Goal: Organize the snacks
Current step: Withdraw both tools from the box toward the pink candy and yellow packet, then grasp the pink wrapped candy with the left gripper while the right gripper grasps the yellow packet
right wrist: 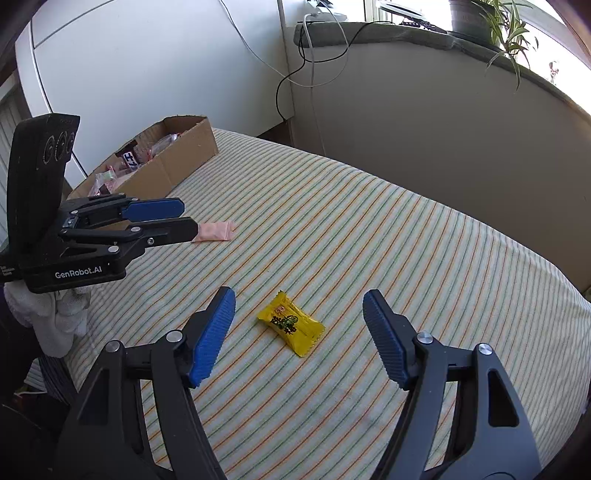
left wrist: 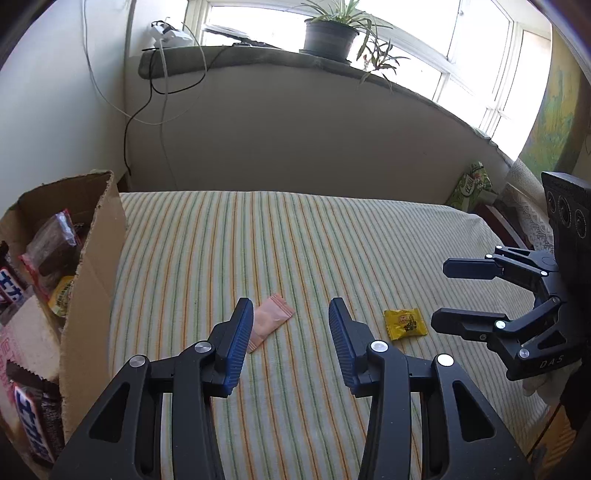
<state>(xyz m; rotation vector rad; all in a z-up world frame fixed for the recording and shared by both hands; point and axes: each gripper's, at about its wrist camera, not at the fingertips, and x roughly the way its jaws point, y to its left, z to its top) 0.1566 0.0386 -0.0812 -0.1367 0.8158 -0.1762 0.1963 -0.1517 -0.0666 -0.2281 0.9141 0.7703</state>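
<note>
A small pink snack packet [left wrist: 271, 325] [right wrist: 216, 232] lies flat on the striped cloth, just ahead of my left gripper [left wrist: 291, 314] [right wrist: 186, 218], which is open with nothing between its fingers. To its right lies a yellow snack packet [left wrist: 404, 322] [right wrist: 291, 324]. My right gripper [right wrist: 299, 306] [left wrist: 441, 293] hovers open around and a little short of the yellow packet, apart from it. A cardboard box [left wrist: 92, 280] [right wrist: 177, 158] at the left holds several wrapped snacks.
The striped cloth [left wrist: 295, 240] [right wrist: 388, 240] covers a table that ends at a grey wall under a window sill with a potted plant [left wrist: 330, 35]. Cables [left wrist: 147, 110] hang down the wall behind the box. A green packet [left wrist: 471, 184] lies at the far right.
</note>
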